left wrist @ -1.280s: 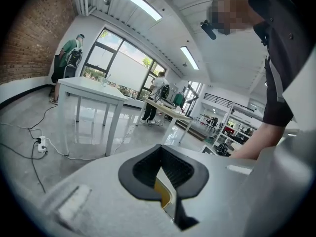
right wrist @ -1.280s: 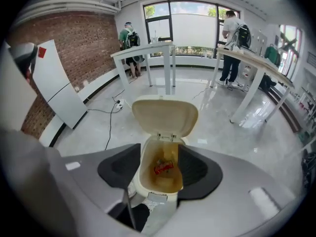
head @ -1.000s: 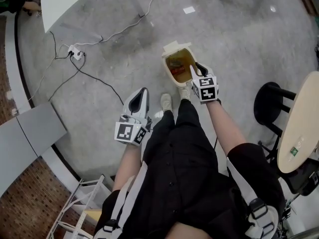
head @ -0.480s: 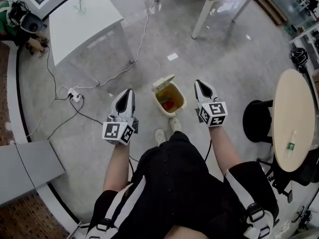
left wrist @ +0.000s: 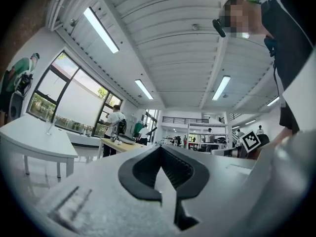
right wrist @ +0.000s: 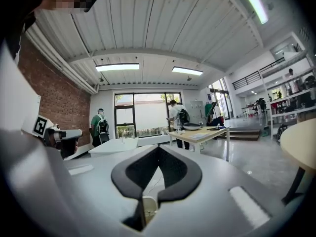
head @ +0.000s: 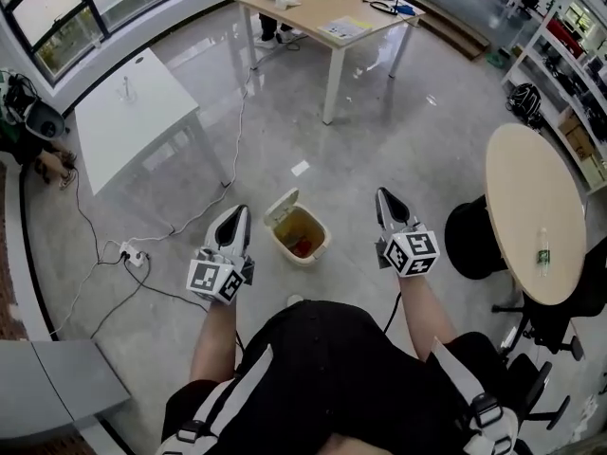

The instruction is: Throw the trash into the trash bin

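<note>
The right gripper [head: 384,197] is closed tip to tip with nothing between its jaws, and the left gripper [head: 239,212] is the same; each gripper's own view shows the dark pads meeting at the point, with only the room beyond. Both point ahead, roughly level, well apart from each other. The bin [head: 308,257] sits on the floor between and below them, a little nearer the left one, with its lid up. The trash [head: 300,245] lies inside as a red-and-yellow heap, so the throw looks done. The risks left seem small. The bin stands just ahead of the person, so a careless step could knock it and spill the trash, and the cable [head: 142,287] trailing across the floor below and outside the left gripper could catch a foot. The open lid may also need closing. Compared with 1 second ago, the right gripper has come up from the bin's mouth, the left has risen from beside the leg, and the head view now takes in far more of the room.
</note>
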Demonstrator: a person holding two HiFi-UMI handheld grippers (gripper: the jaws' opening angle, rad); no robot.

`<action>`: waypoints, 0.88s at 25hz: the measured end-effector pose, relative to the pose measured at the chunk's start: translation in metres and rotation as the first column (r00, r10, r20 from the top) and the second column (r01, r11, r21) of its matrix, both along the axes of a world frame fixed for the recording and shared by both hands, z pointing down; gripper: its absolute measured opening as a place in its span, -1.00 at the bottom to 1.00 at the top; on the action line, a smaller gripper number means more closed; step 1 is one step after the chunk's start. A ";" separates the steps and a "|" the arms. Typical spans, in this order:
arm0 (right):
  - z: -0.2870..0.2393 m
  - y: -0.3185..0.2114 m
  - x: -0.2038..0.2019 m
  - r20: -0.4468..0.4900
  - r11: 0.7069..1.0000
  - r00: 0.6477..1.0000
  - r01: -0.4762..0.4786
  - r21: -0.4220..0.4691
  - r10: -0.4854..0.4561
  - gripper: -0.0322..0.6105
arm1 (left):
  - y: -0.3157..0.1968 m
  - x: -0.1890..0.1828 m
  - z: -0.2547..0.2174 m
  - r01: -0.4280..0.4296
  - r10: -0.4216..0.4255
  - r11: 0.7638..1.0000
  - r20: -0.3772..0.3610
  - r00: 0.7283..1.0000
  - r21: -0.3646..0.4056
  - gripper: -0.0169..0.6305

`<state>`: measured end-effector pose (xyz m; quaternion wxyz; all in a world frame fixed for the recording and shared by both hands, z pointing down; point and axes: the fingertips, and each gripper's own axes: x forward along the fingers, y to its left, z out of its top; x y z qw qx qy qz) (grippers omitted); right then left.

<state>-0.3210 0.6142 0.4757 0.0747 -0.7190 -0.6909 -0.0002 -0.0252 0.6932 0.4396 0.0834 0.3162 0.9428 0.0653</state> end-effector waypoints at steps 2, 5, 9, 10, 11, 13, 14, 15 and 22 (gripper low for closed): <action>-0.010 -0.018 -0.014 -0.008 0.999 0.999 -0.041 -0.033 0.041 -0.88 | 0.000 -0.018 0.000 -0.036 0.035 0.999 -0.026 0.999 -0.025 -0.94; -0.025 -0.057 -0.035 -0.010 0.993 0.996 -0.090 -0.070 0.090 -0.89 | -0.013 -0.051 -0.001 -0.094 0.094 0.996 -0.010 0.996 -0.014 -0.94; -0.038 -0.120 -0.074 0.014 0.982 0.986 -0.165 -0.091 0.167 -0.89 | -0.042 -0.108 -0.007 -0.161 0.161 0.987 0.018 0.987 -0.010 -0.94; -0.040 -0.135 -0.085 0.019 0.978 0.982 -0.188 -0.092 0.190 -0.89 | -0.051 -0.122 -0.010 -0.183 0.183 0.983 0.021 0.983 -0.015 -0.94; -0.040 -0.148 -0.095 0.020 0.973 0.977 -0.210 -0.093 0.213 -0.89 | -0.060 -0.135 -0.014 -0.205 0.206 0.978 0.025 0.978 -0.019 -0.94; -0.041 -0.171 -0.111 0.014 0.963 0.967 -0.250 -0.096 0.253 -0.88 | -0.078 -0.158 -0.025 -0.248 0.248 0.969 0.029 0.968 -0.019 -0.94; -0.041 -0.181 -0.117 0.012 0.959 0.963 -0.266 -0.098 0.269 -0.89 | -0.084 -0.167 -0.029 -0.267 0.267 0.964 0.028 0.963 -0.019 -0.94; -0.040 -0.189 -0.122 0.009 0.955 0.959 -0.280 -0.100 0.282 -0.89 | -0.089 -0.175 -0.031 -0.284 0.284 0.959 0.023 0.958 -0.020 -0.94; -0.024 -0.227 -0.136 -0.020 0.947 0.950 -0.311 -0.085 0.311 -0.89 | -0.122 -0.190 -0.025 -0.304 0.304 0.953 0.013 0.953 -0.005 -0.94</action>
